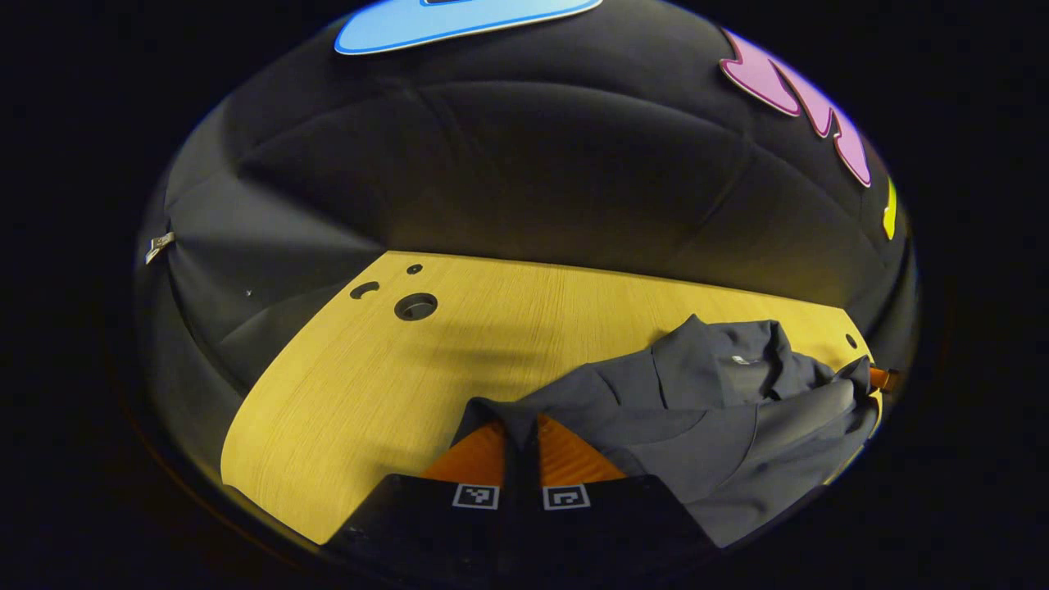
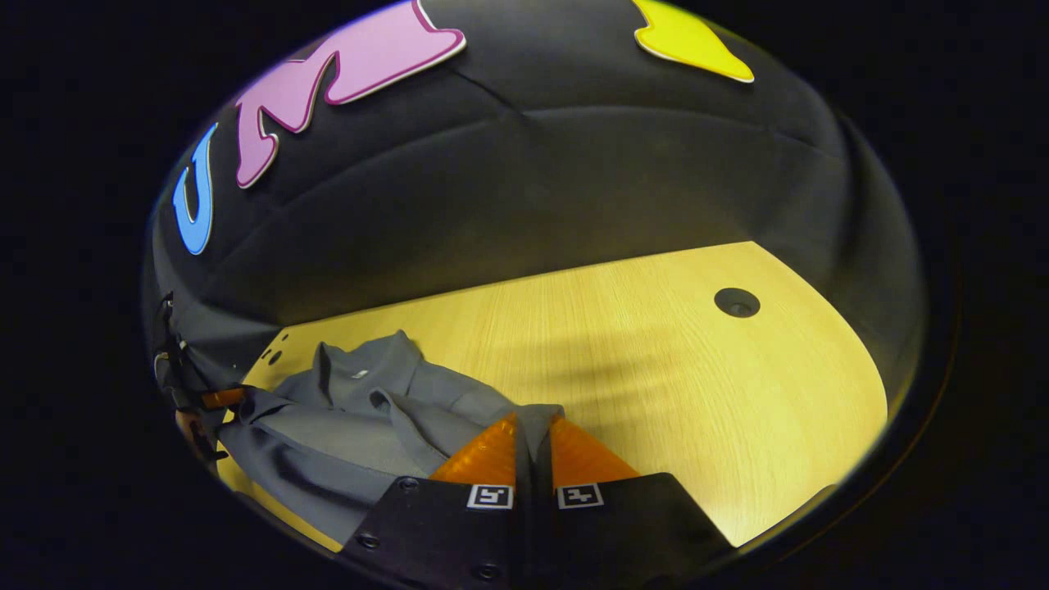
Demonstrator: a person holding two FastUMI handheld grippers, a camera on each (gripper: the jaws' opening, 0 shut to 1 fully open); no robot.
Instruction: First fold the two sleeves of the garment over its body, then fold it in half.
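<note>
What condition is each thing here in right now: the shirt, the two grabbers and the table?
Garment: grey, rumpled, lying on the table, a corner pinched at each side.
Left gripper: shut on the garment's edge.
Right gripper: shut on the garment's edge.
Table: wooden, bare beside the garment, with round holes.

A pale wooden table carries a crumpled grey garment
</note>
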